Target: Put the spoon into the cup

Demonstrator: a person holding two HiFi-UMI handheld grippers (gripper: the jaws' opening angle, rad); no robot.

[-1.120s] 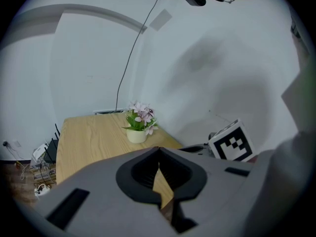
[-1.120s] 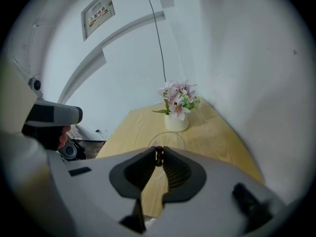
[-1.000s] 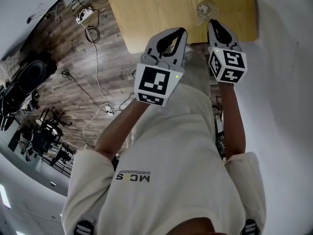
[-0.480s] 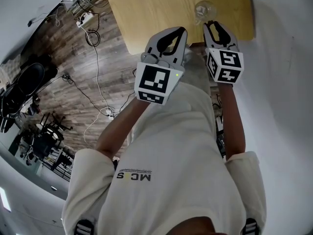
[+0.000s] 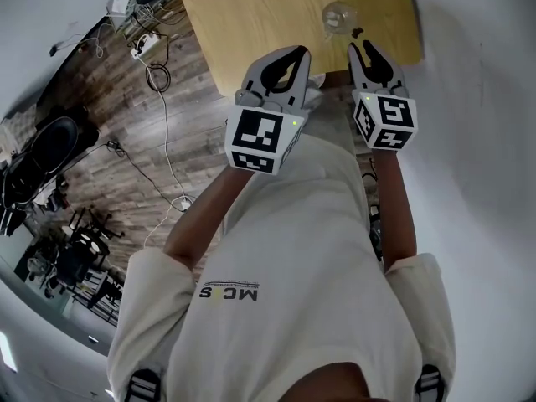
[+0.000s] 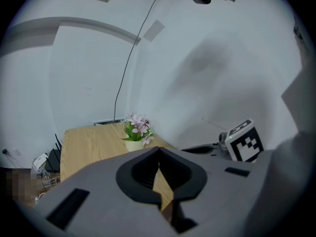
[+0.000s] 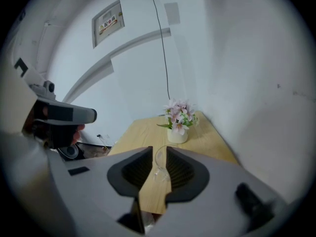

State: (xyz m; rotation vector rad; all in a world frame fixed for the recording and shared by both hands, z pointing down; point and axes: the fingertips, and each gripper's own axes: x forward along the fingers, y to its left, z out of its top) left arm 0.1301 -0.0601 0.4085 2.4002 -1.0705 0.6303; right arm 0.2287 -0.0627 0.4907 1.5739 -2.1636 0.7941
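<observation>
Near cup, pot holds flowers.

The person holds both arms stretched forward and side by side, the left forearm and the right forearm bare below short sleeves. The left gripper points ahead over the near edge of the desk, its marker cube facing up, and its jaws meet at the tips with nothing between them. The right gripper reaches over the same edge near the desk's right corner, level with the left one, its jaws standing a narrow gap apart and gripping nothing.
</observation>
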